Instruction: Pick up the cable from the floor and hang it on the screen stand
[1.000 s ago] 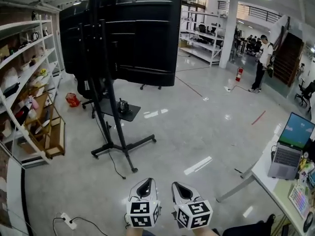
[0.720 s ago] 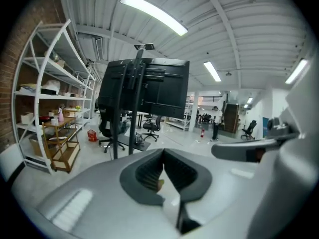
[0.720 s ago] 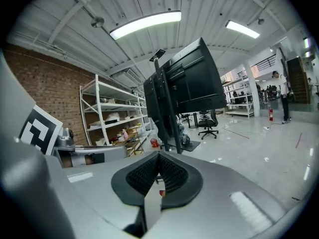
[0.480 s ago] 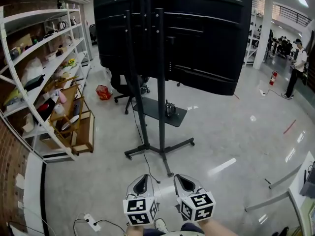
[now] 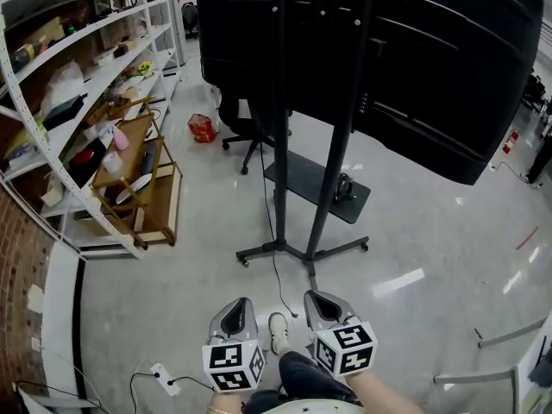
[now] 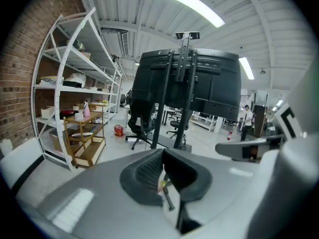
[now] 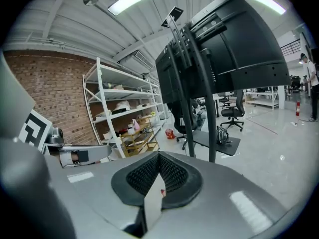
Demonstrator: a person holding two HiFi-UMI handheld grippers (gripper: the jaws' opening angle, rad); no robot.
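Observation:
A big black screen (image 5: 414,76) hangs on a black stand with two posts and a floor base (image 5: 302,253). A thin black cable (image 5: 274,261) drops from the stand to the floor and ends near my shoe (image 5: 278,330). A white power strip (image 5: 160,376) with its own black cable lies on the floor at the lower left. My left gripper (image 5: 236,304) and right gripper (image 5: 312,297) are held side by side just short of the base, both shut and holding nothing. In the gripper views the closed jaw tips (image 6: 162,153) (image 7: 159,156) point at the stand.
White shelving (image 5: 78,102) and a wooden cart (image 5: 142,188) line the left wall. A red bag (image 5: 203,128) and an office chair (image 5: 250,119) stand behind the screen stand. The stand's low tray (image 5: 302,175) carries a dark object (image 5: 343,188). A table leg (image 5: 483,373) shows at the lower right.
The view has come closer to the screen stand and swung left, so the stand now fills the centre. Both grippers stay shut, side by side, low in the view.

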